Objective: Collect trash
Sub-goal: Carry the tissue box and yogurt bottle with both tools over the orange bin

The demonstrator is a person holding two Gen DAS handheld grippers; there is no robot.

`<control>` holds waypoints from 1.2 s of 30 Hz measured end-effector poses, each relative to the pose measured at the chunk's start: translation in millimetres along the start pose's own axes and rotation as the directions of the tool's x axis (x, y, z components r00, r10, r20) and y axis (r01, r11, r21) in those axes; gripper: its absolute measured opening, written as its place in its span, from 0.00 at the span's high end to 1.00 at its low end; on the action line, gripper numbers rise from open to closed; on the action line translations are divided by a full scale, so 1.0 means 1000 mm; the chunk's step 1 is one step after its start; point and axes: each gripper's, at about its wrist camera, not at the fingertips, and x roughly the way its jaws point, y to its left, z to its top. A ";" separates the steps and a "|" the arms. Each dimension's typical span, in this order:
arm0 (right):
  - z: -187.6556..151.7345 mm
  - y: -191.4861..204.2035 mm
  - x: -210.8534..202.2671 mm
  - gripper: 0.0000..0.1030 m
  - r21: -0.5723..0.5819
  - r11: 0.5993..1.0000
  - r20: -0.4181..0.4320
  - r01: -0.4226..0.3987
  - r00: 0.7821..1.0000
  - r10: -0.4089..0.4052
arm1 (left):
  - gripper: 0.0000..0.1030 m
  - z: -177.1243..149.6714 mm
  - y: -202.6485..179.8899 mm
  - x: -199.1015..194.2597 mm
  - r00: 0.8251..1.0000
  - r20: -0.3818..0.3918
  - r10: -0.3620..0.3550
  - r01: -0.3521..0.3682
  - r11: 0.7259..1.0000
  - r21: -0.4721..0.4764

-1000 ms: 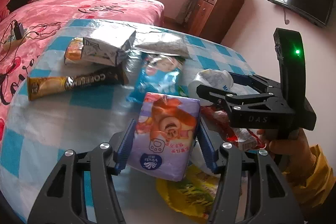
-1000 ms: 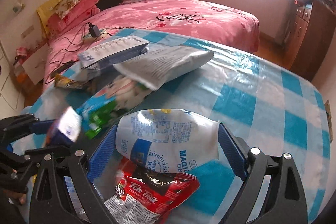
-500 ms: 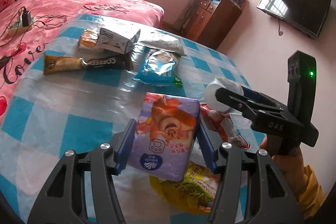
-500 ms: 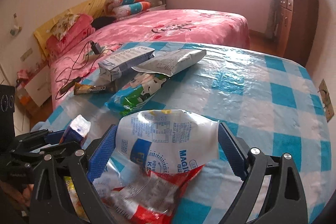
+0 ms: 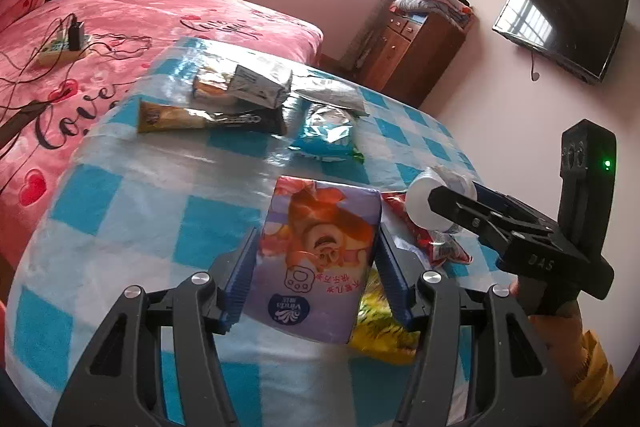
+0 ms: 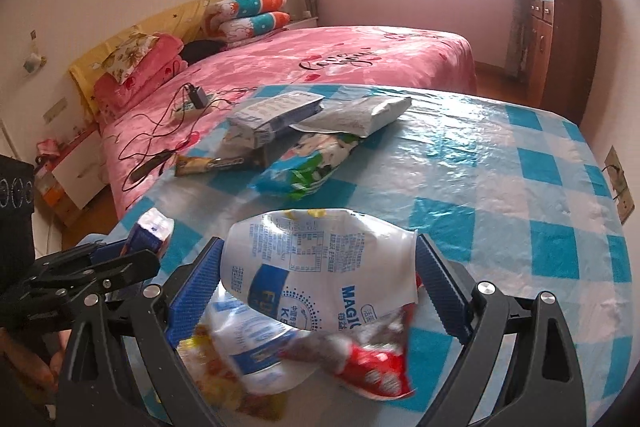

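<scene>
My left gripper (image 5: 316, 243) is shut on a purple tissue pack (image 5: 320, 251) with a cartoon print, held over the checked table (image 5: 132, 211). My right gripper (image 6: 318, 243) is shut on a crumpled white-and-blue bag (image 6: 320, 275). A red wrapper (image 6: 372, 371) hangs blurred beneath that bag, and a yellow wrapper (image 6: 224, 367) shows under it. In the left wrist view the right gripper (image 5: 448, 193) sits to the right with the white bag (image 5: 420, 195). In the right wrist view the left gripper (image 6: 136, 251) is at the lower left.
Further back on the table lie a coffee stick pack (image 5: 208, 119), a silver carton (image 5: 260, 87), a grey pouch (image 5: 332, 93) and a blue snack bag (image 5: 328, 135). A pink bed (image 5: 120, 27) with a charger and cables stands beyond. A wooden dresser (image 5: 412, 47) is at the back.
Both grippers have pulled back from the pile of wrappers, which now looks smaller and farther away. Each keeps its hold. The red wrapper under the white bag has swung.
</scene>
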 end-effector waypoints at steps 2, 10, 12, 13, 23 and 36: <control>-0.002 0.009 -0.002 0.10 -0.006 1.000 -0.002 -0.008 1.000 0.008 | 0.44 -0.002 0.004 -0.006 1.000 0.006 0.004 -0.004 1.000 -0.003; -0.008 0.046 -0.010 0.10 -0.027 0.998 -0.006 -0.059 0.998 0.058 | 0.44 -0.013 0.026 -0.034 0.999 0.032 0.032 -0.031 0.999 -0.029; -0.010 0.057 -0.011 0.10 -0.036 0.997 -0.010 -0.071 0.997 0.070 | 0.44 -0.017 0.032 -0.041 0.998 0.037 0.042 -0.040 0.999 -0.037; -0.011 0.064 -0.011 0.10 -0.043 0.996 -0.015 -0.080 0.997 0.080 | 0.44 -0.019 0.036 -0.045 0.998 0.040 0.047 -0.045 0.998 -0.044; -0.019 0.118 -0.008 0.10 -0.126 0.983 -0.047 -0.134 0.991 0.129 | 0.44 -0.035 0.070 -0.077 0.994 0.067 0.089 -0.081 0.991 -0.102; -0.027 0.193 0.008 0.10 -0.238 0.945 -0.115 -0.223 0.973 0.201 | 0.44 -0.059 0.126 -0.118 0.981 0.088 0.173 -0.152 0.966 -0.210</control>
